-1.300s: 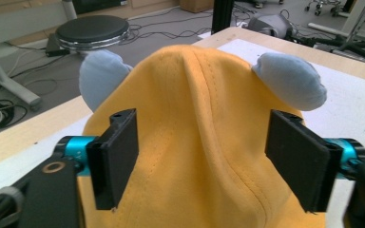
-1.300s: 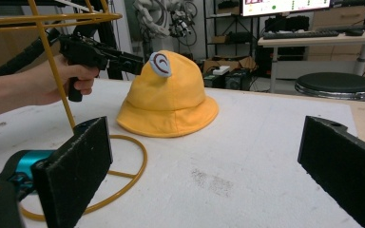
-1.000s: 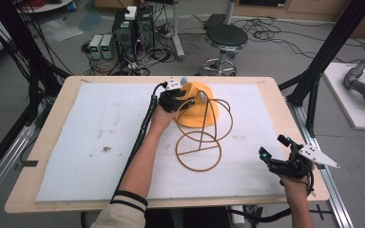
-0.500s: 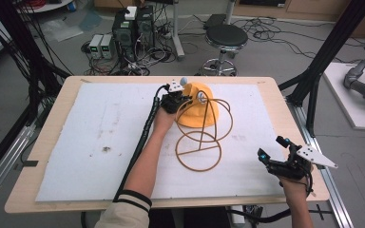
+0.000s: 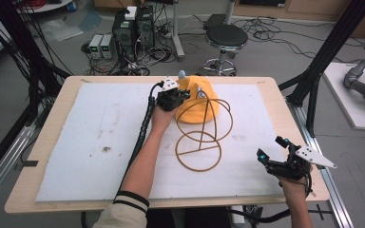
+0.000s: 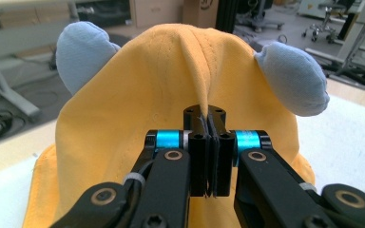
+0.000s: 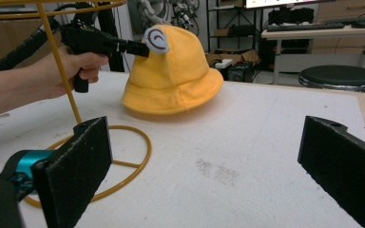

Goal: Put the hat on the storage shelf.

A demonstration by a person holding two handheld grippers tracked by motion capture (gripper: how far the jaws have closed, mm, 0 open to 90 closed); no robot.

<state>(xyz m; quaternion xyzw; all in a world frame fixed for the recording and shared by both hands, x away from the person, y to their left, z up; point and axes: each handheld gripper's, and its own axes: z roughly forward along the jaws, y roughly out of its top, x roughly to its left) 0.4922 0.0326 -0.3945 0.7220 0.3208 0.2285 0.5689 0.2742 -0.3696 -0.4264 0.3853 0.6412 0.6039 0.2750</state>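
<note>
Where the white mat [image 5: 76,142] nears the table's far edge, a yellow bucket hat [image 5: 197,102] with two pale blue padded ears [image 6: 292,78] sits lifted at its crown. The left gripper [image 5: 173,97] has its jaws pressed fully together on a pinched fold of the hat's fabric, as the left gripper view shows close up. Just beside the hat, toward the person, stands a yellow wire stand [image 5: 202,142]; its round base ring lies flat on the mat and its upper hoops arc over next to the brim. The right gripper [image 5: 273,149] hovers near the table's near right corner, well apart from hat and stand, jaws spread wide and holding nothing. Bare mat lies open to the left and between the stand and the right gripper. Beyond the wooden table [image 5: 266,85] are a black stool [image 5: 225,38], boxes of electronics [image 5: 133,26] and loose cables on a grey floor.
</note>
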